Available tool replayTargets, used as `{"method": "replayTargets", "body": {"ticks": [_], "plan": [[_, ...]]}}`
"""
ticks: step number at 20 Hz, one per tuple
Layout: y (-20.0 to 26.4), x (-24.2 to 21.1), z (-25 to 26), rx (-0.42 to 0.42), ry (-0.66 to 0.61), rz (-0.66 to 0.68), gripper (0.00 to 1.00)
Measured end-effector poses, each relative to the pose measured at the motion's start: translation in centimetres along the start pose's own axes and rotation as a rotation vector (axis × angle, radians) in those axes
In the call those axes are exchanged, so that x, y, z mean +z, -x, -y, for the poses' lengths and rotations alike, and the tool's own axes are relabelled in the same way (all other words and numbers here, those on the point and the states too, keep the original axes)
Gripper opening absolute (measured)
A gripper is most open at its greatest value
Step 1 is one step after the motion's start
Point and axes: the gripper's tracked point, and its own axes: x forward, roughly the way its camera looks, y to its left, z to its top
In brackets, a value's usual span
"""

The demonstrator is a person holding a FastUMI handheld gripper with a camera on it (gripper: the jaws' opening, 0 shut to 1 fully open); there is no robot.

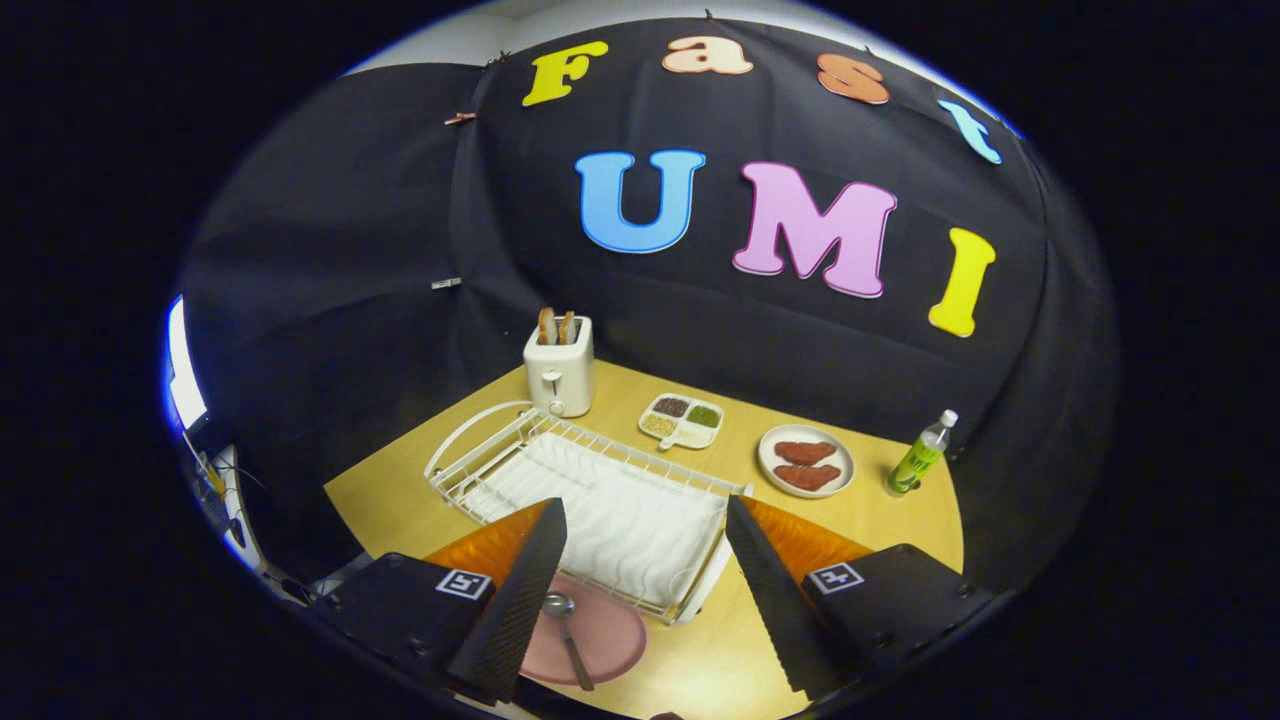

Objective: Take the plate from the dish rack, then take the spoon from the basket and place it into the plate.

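Note:
A pink plate (600, 640) lies flat on the wooden table just in front of the white dish rack (590, 500), close beside my left finger. A metal spoon (566, 635) rests in the plate, bowl toward the rack and handle toward me. My gripper (645, 590) hangs above the table with its black fingers (520, 600) spread wide apart and nothing between them. The rack's white drain tray lies between and beyond the fingertips. The left finger covers part of the plate's left side.
Behind the rack stands a white toaster (559, 372) with two slices in it. A divided dish of seeds (682, 420), a white plate with red patties (806, 461) and a green bottle (920, 455) sit along the table's far right. The table edge (370, 500) runs left of the rack.

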Motion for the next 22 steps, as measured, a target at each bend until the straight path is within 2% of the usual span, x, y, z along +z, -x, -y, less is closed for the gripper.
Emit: {"method": "replayTargets", "body": {"ticks": [6,12,22], "plan": [[2.3,4.7,5.2,-0.243,0.044,0.107,0.98],[3.4,5.4,7.5,-0.314,-0.011,0.156,0.98],[3.3,4.8,7.6,-0.329,0.038,0.149,0.98]]}}
